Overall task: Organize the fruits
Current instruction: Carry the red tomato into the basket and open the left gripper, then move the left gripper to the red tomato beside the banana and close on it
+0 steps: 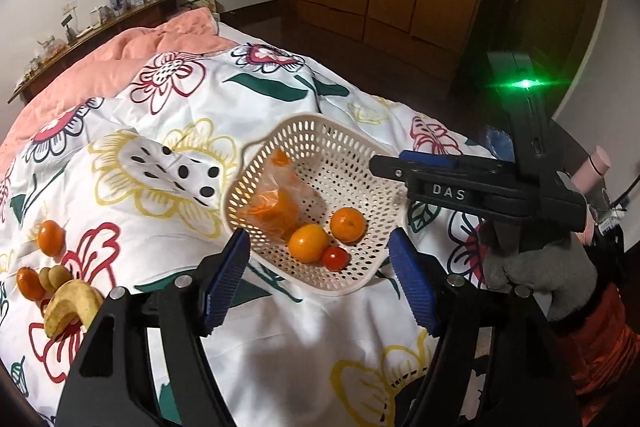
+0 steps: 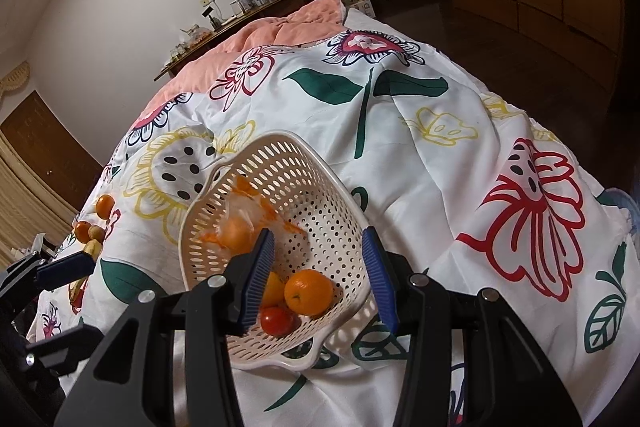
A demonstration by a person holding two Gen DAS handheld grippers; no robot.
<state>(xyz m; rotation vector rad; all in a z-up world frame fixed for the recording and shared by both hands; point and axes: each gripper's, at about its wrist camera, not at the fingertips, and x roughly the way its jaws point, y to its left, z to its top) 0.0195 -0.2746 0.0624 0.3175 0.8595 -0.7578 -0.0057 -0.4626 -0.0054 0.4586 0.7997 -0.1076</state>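
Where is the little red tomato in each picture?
Left wrist view: the tomato lies in the white basket, at its near edge, beside an orange.
Right wrist view: the tomato sits low in the middle, inside the basket.
Shared landmark: the basket's bag of oranges.

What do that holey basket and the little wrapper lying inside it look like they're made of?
The basket looks like moulded plastic: cream, matte, with even rows of punched slots and a smooth rolled rim. The wrapper seems to be thin clear plastic film, crinkled and glossy, with orange fruit showing through; exactly what kind is hard to tell.
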